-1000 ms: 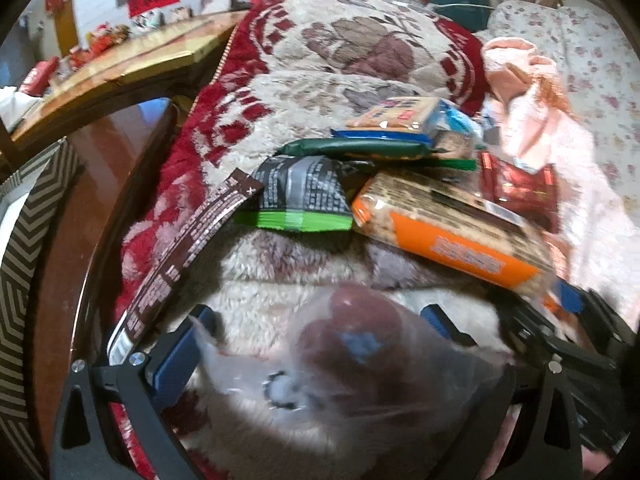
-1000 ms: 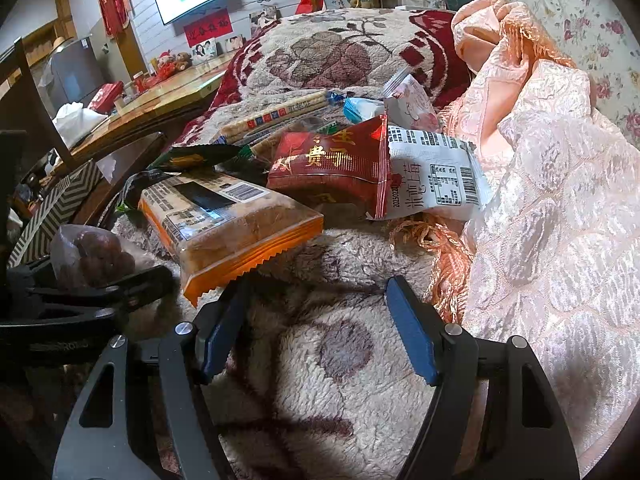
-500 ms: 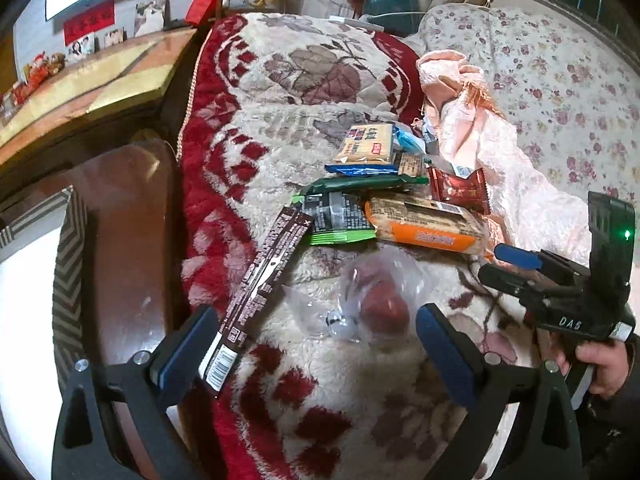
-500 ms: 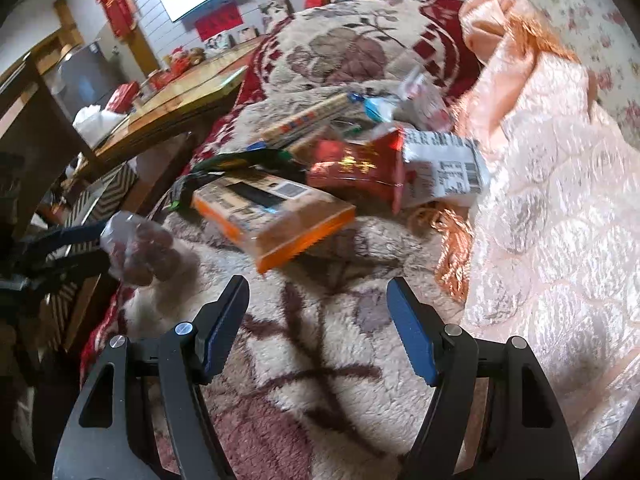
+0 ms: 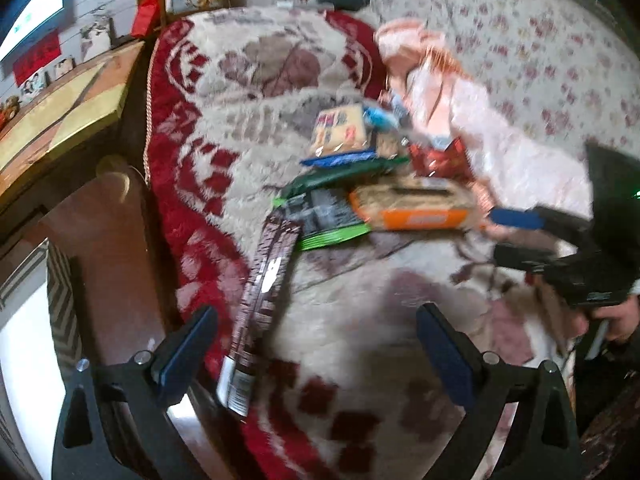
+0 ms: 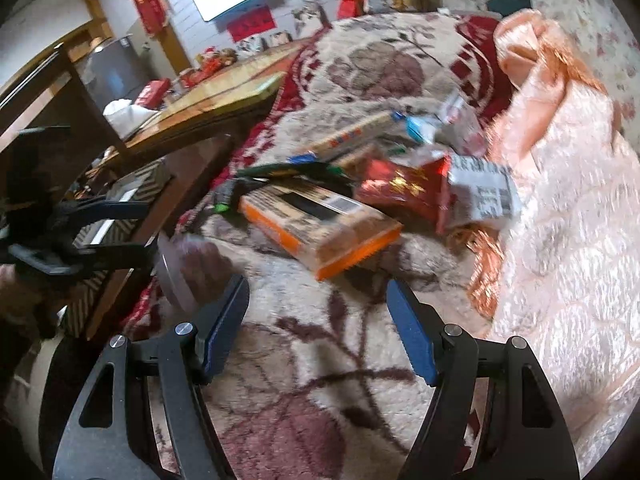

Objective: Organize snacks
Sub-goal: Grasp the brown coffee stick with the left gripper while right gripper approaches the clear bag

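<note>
Centre frame, both views: snack pile on the red-and-cream blanket (image 5: pixel 248 128); both grippers open wide, empty.
Left gripper (image 5: pixel 316 344) and right gripper (image 6: pixel 316 312) over bare blanket; orange packet (image 6: pixel 320 232) mid-frame; brown bar (image 5: pixel 268 280) lower left; clear bag (image 6: pixel 192 268) left, beside left gripper tips, contact unclear.

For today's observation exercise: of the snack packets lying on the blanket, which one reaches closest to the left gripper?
The long dark brown bar wrapper. Its end lies beside the left gripper's fingers, while the other packets sit in a pile farther off.
</note>
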The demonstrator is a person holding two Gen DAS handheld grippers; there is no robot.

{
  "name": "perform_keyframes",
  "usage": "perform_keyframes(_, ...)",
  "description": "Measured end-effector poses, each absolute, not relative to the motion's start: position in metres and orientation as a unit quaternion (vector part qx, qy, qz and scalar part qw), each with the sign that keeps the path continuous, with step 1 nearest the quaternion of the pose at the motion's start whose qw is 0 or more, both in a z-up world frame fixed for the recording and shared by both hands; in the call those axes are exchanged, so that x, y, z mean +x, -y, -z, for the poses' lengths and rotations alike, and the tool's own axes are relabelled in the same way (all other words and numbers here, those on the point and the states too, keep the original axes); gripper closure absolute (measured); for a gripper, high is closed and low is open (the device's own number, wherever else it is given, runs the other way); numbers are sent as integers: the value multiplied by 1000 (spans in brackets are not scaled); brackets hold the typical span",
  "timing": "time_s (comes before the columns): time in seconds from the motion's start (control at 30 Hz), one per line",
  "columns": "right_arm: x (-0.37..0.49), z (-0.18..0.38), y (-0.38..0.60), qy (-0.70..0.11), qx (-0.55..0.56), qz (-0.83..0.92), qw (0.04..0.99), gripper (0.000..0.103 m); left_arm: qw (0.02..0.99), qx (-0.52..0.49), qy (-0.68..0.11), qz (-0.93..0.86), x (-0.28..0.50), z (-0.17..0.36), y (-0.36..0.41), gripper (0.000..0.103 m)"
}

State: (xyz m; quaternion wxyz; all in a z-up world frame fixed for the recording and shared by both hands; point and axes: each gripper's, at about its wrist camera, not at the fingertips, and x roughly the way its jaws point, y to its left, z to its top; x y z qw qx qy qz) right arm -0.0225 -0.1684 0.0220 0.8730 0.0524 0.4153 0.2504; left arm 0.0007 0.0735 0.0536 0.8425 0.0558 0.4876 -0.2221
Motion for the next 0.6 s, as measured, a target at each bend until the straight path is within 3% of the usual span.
perform_keyframes(0.27, -25, -32, 154, -408, 32, -285, 867, 31, 816, 41, -527, 233, 26, -28, -87, 19)
perform_keyframes(0.47, -22, -27, 150, -419, 31, -288, 860, 31, 814, 36, -536, 221, 31, -18, -87, 36)
perform_keyframes(0.5, -22, -27, 150, -421, 34, -289, 859, 31, 816, 39, -536, 215, 30, -18, -88, 48)
perform_keyframes(0.53, -22, -27, 151, -421, 36, -289, 859, 31, 818, 40, -535, 206, 30, -19, -90, 67)
perform_keyframes(0.6, -22, -28, 150, -421, 36, -291, 858, 31, 815, 26, -544, 197, 29, -21, -98, 81)
